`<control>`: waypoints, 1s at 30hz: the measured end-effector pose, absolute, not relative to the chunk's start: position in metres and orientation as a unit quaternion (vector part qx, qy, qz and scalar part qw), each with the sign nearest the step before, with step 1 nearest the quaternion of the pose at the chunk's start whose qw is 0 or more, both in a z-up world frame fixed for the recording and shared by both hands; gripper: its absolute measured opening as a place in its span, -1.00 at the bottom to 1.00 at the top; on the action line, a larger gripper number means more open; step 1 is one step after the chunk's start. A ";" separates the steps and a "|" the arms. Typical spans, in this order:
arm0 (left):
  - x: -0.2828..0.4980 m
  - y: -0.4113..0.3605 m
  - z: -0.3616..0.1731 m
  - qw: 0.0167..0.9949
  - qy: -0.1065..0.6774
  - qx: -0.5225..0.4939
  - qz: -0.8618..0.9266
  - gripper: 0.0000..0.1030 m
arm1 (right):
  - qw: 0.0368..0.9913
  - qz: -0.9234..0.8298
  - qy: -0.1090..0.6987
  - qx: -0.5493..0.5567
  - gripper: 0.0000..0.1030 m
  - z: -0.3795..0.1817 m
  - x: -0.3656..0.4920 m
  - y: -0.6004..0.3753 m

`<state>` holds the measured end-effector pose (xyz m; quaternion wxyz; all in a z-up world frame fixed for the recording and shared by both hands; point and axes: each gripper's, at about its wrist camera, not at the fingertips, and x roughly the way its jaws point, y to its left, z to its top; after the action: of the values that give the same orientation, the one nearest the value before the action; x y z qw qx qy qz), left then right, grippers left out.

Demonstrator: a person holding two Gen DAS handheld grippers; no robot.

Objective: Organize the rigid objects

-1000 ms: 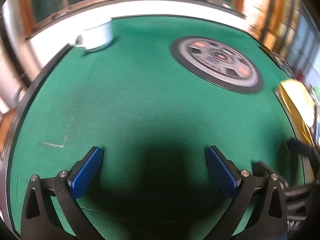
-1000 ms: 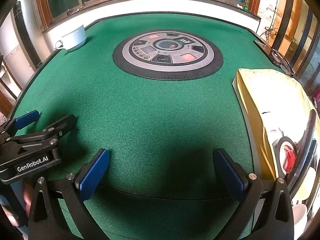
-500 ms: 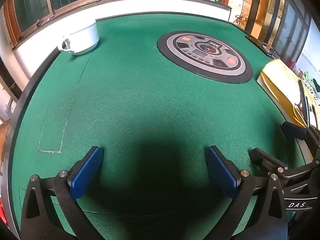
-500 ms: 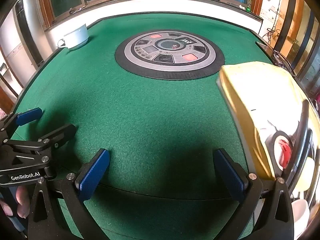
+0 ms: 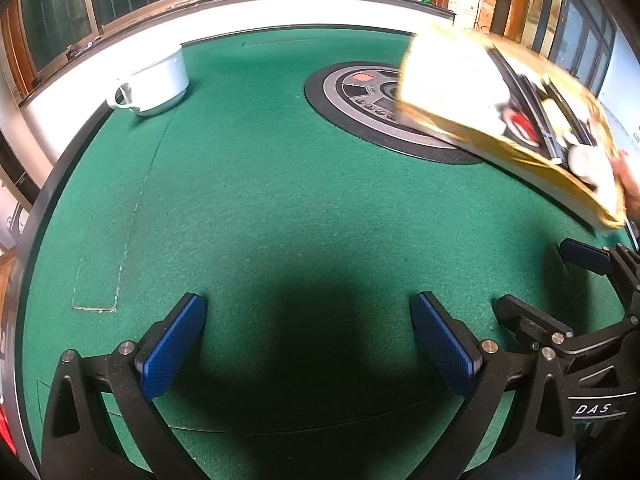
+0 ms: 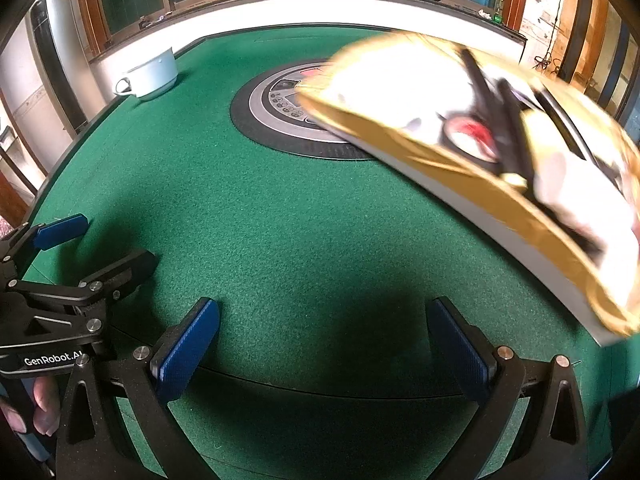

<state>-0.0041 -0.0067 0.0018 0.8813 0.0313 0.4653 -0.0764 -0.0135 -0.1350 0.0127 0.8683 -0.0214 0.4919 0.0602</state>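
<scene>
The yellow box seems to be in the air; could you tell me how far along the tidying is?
Nothing looks sorted yet. The yellow box is lifted and blurred, apparently moved by a hand, not a gripper. Left gripper and right gripper are open and empty. The cup sits untouched.

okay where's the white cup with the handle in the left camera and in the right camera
Left wrist view: the white cup sits upper left, on the green felt by the table's far edge.
Right wrist view: the same cup sits upper left, smaller.
Shared landmark: the round control panel at the table's centre.
</scene>
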 end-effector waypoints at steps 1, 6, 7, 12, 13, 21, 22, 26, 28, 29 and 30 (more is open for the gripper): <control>-0.004 -0.007 0.002 0.881 0.465 0.032 -0.077 1.00 | 0.868 0.060 0.492 -0.021 0.98 0.013 -0.013 -0.135; -0.002 -0.007 0.001 0.882 0.464 0.032 -0.077 1.00 | 0.868 0.060 0.492 -0.021 0.98 0.013 -0.014 -0.134; -0.002 -0.008 0.002 0.882 0.464 0.032 -0.077 1.00 | 0.868 0.061 0.492 -0.022 0.98 0.013 -0.014 -0.134; -0.004 -0.011 0.002 0.882 0.463 0.034 -0.080 1.00 | 0.868 0.063 0.491 -0.023 0.98 0.013 -0.014 -0.134; -0.004 -0.012 0.002 0.882 0.463 0.035 -0.082 1.00 | 0.868 0.065 0.491 -0.024 0.98 0.013 -0.013 -0.135; -0.009 -0.015 0.002 0.882 0.462 0.037 -0.086 1.00 | 0.868 0.071 0.491 -0.028 0.98 0.012 -0.010 -0.131; -0.010 -0.015 0.003 0.882 0.462 0.037 -0.086 1.00 | 0.868 0.071 0.491 -0.029 0.98 0.011 -0.009 -0.130; -0.010 -0.016 0.003 0.882 0.462 0.037 -0.086 1.00 | 0.868 0.071 0.490 -0.029 0.98 0.010 -0.010 -0.130; -0.010 -0.018 0.004 0.882 0.462 0.037 -0.086 1.00 | 0.869 0.070 0.490 -0.028 0.98 0.009 -0.009 -0.128; -0.011 -0.018 0.004 0.882 0.462 0.037 -0.086 1.00 | 0.869 0.070 0.490 -0.028 0.98 0.009 -0.009 -0.127; -0.011 -0.018 0.004 0.882 0.462 0.037 -0.086 1.00 | 0.868 0.070 0.490 -0.029 0.98 0.009 -0.008 -0.127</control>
<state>-0.0109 -0.0182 0.0038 0.8818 0.0372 0.4621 -0.0863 -0.0083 -0.1273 0.0090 0.8685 -0.0286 0.4899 0.0700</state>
